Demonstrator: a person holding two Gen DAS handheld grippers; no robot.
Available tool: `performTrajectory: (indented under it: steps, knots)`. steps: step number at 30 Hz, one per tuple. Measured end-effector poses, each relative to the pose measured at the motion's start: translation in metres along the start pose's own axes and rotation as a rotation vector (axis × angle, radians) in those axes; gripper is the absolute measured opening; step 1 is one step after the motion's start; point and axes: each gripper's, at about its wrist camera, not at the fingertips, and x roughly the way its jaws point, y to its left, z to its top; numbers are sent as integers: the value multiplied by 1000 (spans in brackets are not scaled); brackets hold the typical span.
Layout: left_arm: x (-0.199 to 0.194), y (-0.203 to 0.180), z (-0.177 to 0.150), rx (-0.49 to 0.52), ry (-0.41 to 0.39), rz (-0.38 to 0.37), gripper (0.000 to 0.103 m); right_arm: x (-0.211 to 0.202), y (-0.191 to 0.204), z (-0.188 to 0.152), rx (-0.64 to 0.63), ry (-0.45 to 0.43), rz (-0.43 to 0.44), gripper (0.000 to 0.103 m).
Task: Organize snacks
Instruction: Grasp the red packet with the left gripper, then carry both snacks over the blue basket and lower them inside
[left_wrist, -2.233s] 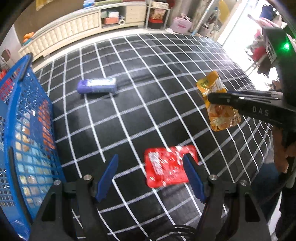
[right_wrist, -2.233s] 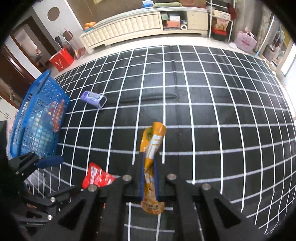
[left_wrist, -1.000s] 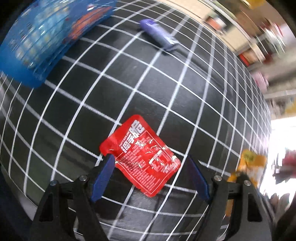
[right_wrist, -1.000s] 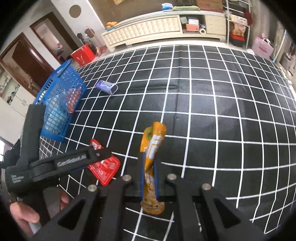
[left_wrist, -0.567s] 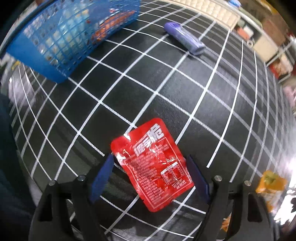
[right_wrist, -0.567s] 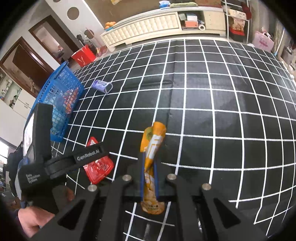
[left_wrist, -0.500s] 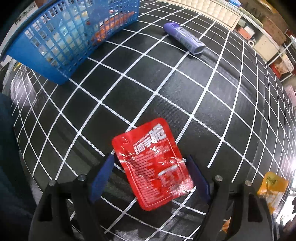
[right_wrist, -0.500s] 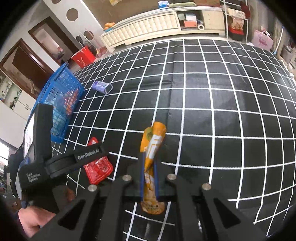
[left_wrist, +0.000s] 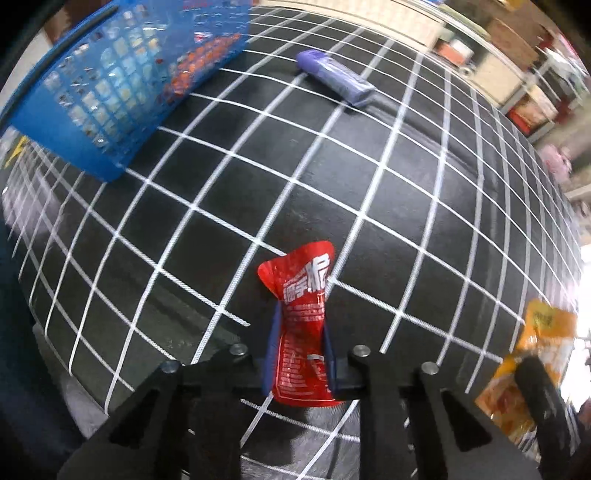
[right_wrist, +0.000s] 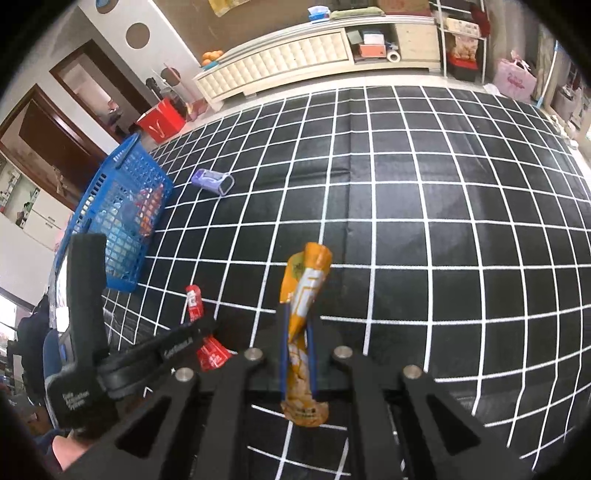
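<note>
Two hand-held grippers work over a black cloth ruled with a white grid. The left gripper has its blue fingers pinched tight on a red snack packet, which is squeezed narrow at its middle, its top flaring above the fingers and its lower end hanging below them. The right gripper is likewise clamped on an orange snack pouch, which stands nearly upright between the thin blue fingers, its top curling forward and its bottom edge showing below the jaws. In the right wrist view the left gripper reaches in from the lower left, just beside the right one, with the red packet poking up past it. A blue mesh basket sits at the left edge of the cloth, tilted in these views, with several colourful packets visible through its walls; what they are cannot be made out. A purple wrapped snack lies flat on the cloth, near the basket and well apart from both grippers. The stretch of cloth between the grippers and the basket holds nothing else. Beyond the cloth stands a long cream sideboard with oranges on its left end, a red bag on the floor, a pink bag to the right, and dark wooden doorways at left.
</note>
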Motion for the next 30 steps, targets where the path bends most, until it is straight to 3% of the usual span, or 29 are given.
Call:
performTrajectory:
  steps: [4, 10, 18, 24, 30]
  knots:
    - [-5, 18, -2, 21, 44, -101, 9, -2, 7, -1, 12, 0, -7, 12]
    - [-23, 38, 4, 73, 7, -160, 6, -5, 29, 1, 4, -1, -17, 12]
    - [-84, 53, 13, 128, -100, -236, 6, -19, 82, 14, -50, -33, 3, 12]
    - [-141, 81, 39, 193, -198, -305, 6, -31, 138, 30, -113, -75, 45, 12]
    - [-175, 122, 77, 226, -269, -312, 6, -30, 192, 48, -173, -102, 73, 12]
